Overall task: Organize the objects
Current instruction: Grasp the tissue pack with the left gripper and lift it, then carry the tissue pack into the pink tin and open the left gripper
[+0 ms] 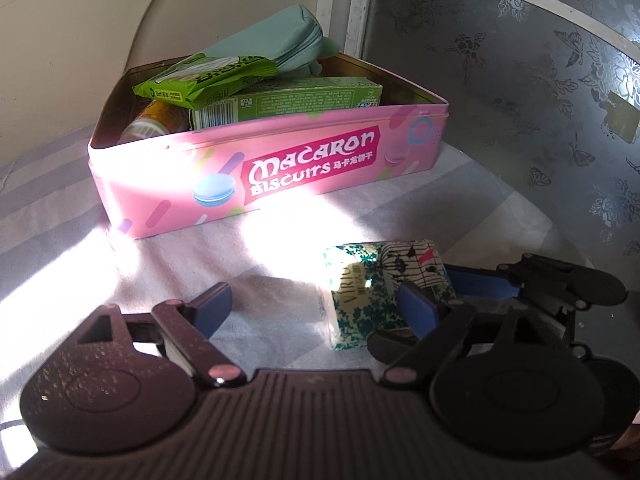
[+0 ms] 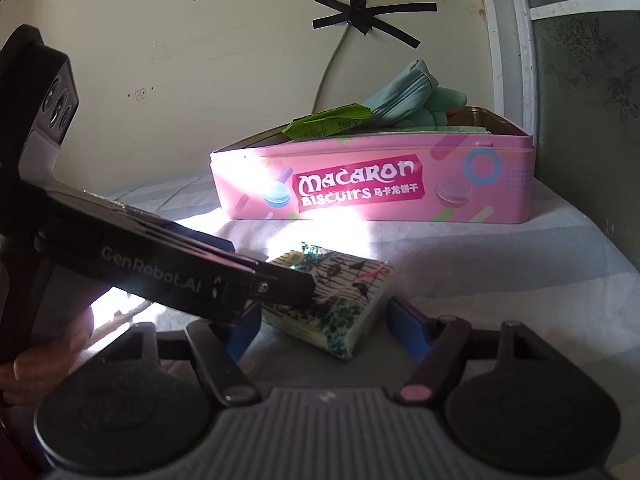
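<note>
Green-and-white patterned tissue pack (image 2: 336, 304) lies on the striped cloth, in front of the pink tin (image 2: 372, 184). It sits between the wide-spread fingers of the right claw (image 2: 324, 326), long axis slanting across them. Left claw (image 1: 316, 308), also wide, stands beside it; right is better placed.

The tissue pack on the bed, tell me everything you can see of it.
The tissue pack is a small soft block in glossy wrap, white with green foliage, black stripes and birds, a red mark. It lies flat on the striped cloth, apart from the pink tin, half in sunlight, between the open right claw's fingers.
</note>
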`<state>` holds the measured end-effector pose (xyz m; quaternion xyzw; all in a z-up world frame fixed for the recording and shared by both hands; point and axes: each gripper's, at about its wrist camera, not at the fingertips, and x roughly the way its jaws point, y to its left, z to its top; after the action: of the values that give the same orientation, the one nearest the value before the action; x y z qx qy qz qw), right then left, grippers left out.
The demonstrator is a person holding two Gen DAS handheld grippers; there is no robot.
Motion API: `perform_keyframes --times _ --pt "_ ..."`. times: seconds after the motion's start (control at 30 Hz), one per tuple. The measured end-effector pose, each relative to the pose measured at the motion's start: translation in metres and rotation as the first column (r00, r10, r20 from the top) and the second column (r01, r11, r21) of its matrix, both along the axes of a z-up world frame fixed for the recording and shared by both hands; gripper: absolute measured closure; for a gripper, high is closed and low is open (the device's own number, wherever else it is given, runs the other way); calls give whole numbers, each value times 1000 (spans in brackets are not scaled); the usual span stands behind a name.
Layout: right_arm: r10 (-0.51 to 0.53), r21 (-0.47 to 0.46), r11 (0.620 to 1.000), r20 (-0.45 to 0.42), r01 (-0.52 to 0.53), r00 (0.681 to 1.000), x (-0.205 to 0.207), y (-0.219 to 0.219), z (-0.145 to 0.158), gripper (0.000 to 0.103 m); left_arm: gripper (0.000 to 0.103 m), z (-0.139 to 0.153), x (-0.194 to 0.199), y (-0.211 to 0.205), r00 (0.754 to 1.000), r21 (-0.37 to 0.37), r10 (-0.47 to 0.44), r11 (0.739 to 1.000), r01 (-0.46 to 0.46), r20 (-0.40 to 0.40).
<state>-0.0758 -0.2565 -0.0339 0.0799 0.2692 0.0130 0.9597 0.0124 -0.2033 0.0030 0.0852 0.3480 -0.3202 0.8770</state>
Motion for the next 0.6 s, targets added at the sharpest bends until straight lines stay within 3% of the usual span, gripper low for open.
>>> perform_keyframes --times 0.1,0.17,0.27,0.47,0.6 --pt "-13 3 1000 -1 13 1000 -2 4 1 42 24 4 -9 1 999 13 -22 1000 22 34" --pt "-18 1 1000 1 18 1000 -3 6 3 46 41 6 -14 -2 998 14 -50 999 49 43" --pt "-3 -2 1000 5 3 1000 -4 12 6 54 52 8 -20 -4 996 19 -73 997 72 54" --pt "-9 -44 999 -4 9 1000 -5 21 7 55 52 8 -27 1 995 23 -68 998 67 70" --pt "-26 -46 999 -19 25 999 -5 21 6 54 46 9 -27 12 995 28 -25 999 23 100"
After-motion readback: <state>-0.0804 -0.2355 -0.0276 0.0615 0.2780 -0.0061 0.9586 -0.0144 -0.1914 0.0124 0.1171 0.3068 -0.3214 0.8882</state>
